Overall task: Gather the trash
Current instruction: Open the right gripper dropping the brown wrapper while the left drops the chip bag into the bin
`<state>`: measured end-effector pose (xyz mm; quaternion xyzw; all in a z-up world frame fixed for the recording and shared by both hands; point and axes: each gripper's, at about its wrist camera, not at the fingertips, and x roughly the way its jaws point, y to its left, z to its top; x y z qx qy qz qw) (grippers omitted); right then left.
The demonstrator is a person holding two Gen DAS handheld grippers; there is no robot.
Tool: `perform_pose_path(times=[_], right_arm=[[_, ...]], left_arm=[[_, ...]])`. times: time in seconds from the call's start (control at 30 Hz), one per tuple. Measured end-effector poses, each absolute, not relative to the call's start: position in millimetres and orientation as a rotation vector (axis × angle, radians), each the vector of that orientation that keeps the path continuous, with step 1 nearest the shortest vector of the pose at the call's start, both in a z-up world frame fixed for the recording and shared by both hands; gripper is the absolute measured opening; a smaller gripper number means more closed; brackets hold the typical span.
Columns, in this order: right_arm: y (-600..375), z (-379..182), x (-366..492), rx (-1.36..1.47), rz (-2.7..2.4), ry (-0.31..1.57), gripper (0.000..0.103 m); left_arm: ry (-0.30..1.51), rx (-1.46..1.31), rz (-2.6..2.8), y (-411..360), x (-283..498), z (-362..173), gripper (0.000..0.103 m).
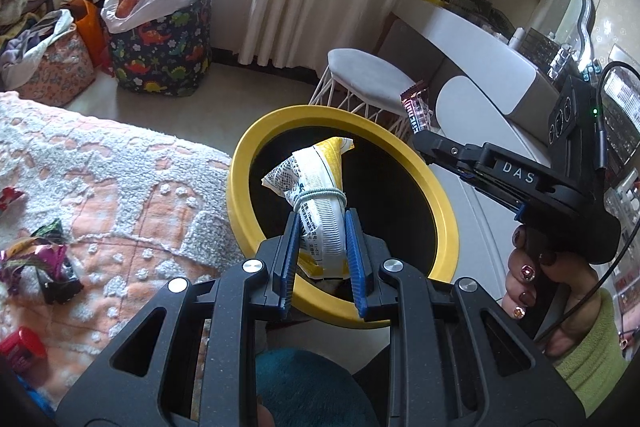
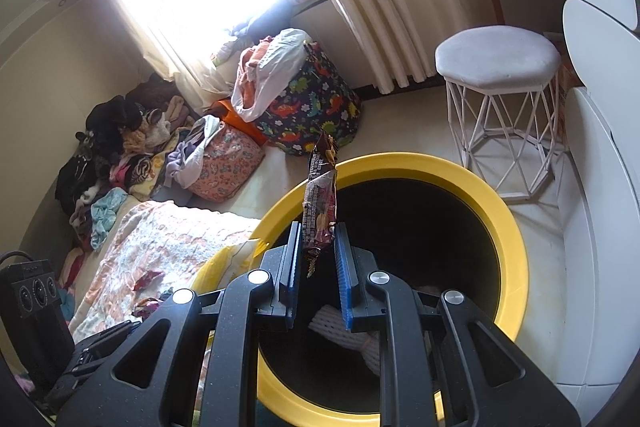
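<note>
Trash bin (image 1: 440, 211) yellow-rimmed beneath both grippers, your left gripper (image 1: 322, 227) jaws clamped a banded yellow packet (image 1: 316, 183) pointing away, your right gripper (image 2: 317, 239) jaws pinched a dark wrapper (image 2: 320, 195) standing upright.

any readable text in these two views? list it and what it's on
"DAS" — on the black body of the right gripper, seen from the left wrist view.
Yellow and white packet in the left gripper: dense small print, too blurred to read.
Dark snack wrapper in the right gripper: print too small to read.
</note>
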<state>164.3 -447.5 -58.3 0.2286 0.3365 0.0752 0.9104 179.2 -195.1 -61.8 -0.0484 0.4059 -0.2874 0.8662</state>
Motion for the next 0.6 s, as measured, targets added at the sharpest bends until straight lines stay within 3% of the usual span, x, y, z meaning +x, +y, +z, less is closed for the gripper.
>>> perform_pose_path(times=[0.6], right_arm=[[-467,-79,171,0.526,0.116,0.755,0.018]], left_arm=[[0.933,0.004,-0.628,-236,193,-100,0.017]])
